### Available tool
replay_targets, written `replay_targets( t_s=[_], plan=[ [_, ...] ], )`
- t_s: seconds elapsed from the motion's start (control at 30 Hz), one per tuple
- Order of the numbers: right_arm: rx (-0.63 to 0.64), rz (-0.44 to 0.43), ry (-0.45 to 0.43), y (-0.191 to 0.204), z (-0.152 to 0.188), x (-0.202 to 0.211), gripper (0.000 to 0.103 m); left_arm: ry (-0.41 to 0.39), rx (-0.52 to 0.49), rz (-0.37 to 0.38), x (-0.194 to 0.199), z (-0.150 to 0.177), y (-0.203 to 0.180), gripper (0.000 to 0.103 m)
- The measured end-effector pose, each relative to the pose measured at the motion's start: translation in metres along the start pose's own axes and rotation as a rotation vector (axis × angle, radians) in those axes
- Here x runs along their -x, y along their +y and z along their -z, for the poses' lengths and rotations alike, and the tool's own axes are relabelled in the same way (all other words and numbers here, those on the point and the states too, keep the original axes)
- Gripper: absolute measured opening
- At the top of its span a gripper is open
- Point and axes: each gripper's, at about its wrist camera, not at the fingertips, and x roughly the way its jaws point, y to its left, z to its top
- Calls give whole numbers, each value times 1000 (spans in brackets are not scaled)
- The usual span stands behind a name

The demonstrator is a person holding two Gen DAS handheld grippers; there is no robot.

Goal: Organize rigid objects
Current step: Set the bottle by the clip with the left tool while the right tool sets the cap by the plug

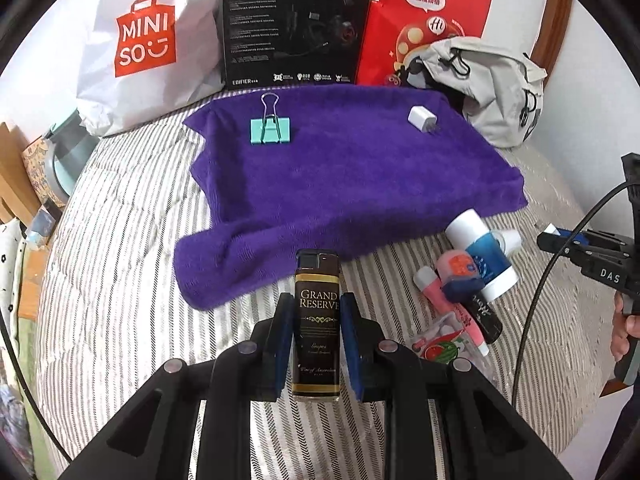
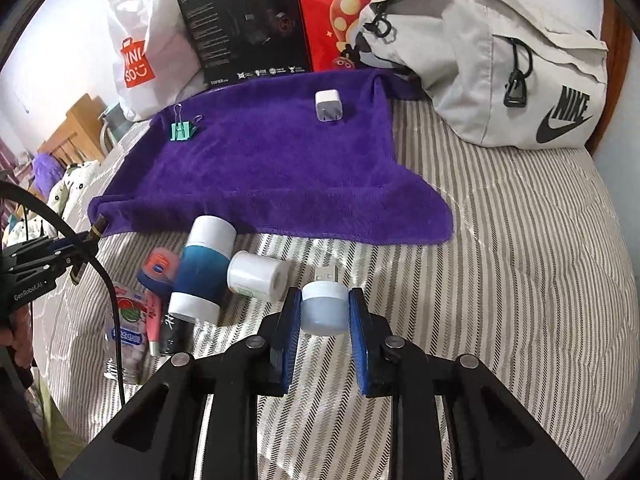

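Observation:
My left gripper (image 1: 316, 312) is shut on a brown "Grand Reserve" lighter (image 1: 317, 320), held above the striped bed near the front edge of the purple towel (image 1: 340, 184). My right gripper (image 2: 324, 308) is shut on a small white USB light (image 2: 323, 307), its plug pointing forward. On the towel lie a teal binder clip (image 1: 271, 128) at the back left and a white charger plug (image 1: 422, 119) at the back right. The right gripper shows at the right edge of the left wrist view (image 1: 560, 242).
A pile of toiletries lies on the bed: a blue and white bottle (image 2: 204, 272), a white roll (image 2: 256, 276), pink tubes (image 1: 444, 292) and a wipes pack (image 2: 128, 328). A grey Nike bag (image 2: 500, 68), a black box (image 1: 296, 24), a red bag (image 1: 424, 20) and a Miniso bag (image 1: 144, 40) line the back.

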Motion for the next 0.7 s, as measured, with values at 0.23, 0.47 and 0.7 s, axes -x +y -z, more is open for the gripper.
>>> replay_targets(
  t_s=[0.23,0.47,0.7],
  plan=[
    [11,-32,-4,6,-18,0,24,-14,7,-5,1,-19,5,23],
    [30,-54,-18,9,-50,-3,24,-28,29,-17,-5,-48,16,23],
    [45,-54,-48,4,-89,-10,24,-31,28,-17,-28,-85,28,23]
  ],
)
